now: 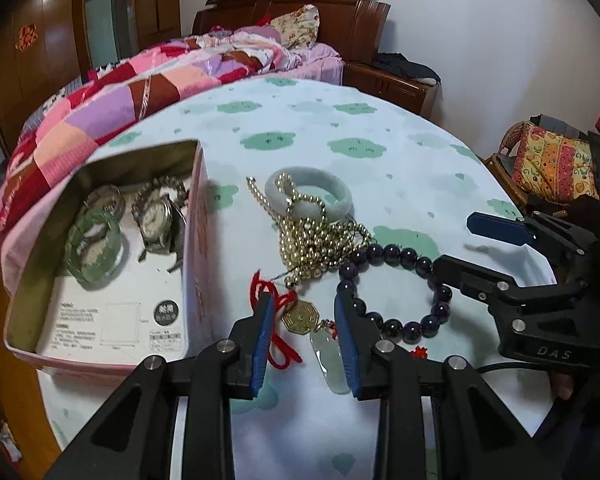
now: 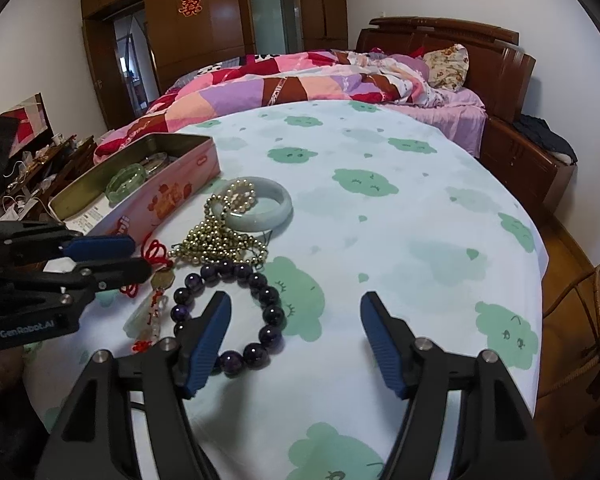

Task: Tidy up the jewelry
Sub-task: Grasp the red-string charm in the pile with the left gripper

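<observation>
While the pink tin (image 1: 198, 248) already holds a green bangle (image 1: 94, 250) and a wristwatch (image 1: 156, 220), the rest of the jewelry lies loose on the cloud-print cloth (image 1: 340, 128) just beside the tin's long wall. Nearest that wall is the red-cord pendant (image 1: 300, 316), a brass octagon charm with a pale jade drop (image 1: 332, 360) on the same cord. The left gripper (image 1: 305, 320) straddles it, jaws partly closed with the charm and cord between them; whether the pads already press on anything cannot be told. The cord is soft and limp, so it will drape and may snag the gold bead chain (image 1: 320, 244) heaped just beyond it. The jade drop looks hard, smooth and chippable, likely to slip from flat pads; the knotted cord near the charm seems the safer hold. Farther from the tin, the dark purple bead bracelet (image 2: 228, 312) lies flat, and the right gripper (image 2: 296, 344) hangs spread wide, its left finger (image 2: 204, 344) inside the loop. The pale jade bangle (image 1: 310, 196) sits beyond the chain, which overlaps its rim.
</observation>
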Action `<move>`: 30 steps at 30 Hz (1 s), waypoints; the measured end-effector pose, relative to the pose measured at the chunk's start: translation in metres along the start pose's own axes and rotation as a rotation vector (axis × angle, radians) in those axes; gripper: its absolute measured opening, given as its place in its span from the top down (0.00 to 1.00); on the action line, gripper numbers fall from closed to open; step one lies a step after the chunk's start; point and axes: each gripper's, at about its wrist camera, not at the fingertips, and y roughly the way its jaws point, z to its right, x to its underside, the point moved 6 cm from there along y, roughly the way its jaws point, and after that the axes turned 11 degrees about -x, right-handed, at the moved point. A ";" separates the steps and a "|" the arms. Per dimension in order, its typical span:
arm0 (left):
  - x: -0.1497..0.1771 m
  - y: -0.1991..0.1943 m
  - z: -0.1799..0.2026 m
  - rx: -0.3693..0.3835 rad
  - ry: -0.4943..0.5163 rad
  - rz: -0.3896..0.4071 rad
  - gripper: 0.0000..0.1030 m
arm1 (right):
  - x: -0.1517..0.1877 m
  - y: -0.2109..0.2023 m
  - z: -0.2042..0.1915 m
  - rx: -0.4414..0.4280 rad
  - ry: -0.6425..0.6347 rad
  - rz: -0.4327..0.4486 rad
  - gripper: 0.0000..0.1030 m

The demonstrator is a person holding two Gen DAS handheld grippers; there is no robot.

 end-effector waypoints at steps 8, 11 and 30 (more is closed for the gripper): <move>0.006 0.007 -0.002 -0.064 0.015 -0.018 0.71 | 0.002 0.002 0.000 -0.008 0.008 0.002 0.31; 0.008 0.012 0.000 -0.138 0.051 -0.026 0.71 | 0.003 0.004 -0.001 -0.009 0.002 -0.002 0.30; -0.014 -0.029 -0.017 -0.074 -0.022 0.094 0.97 | 0.000 -0.002 -0.019 -0.032 -0.057 0.005 0.33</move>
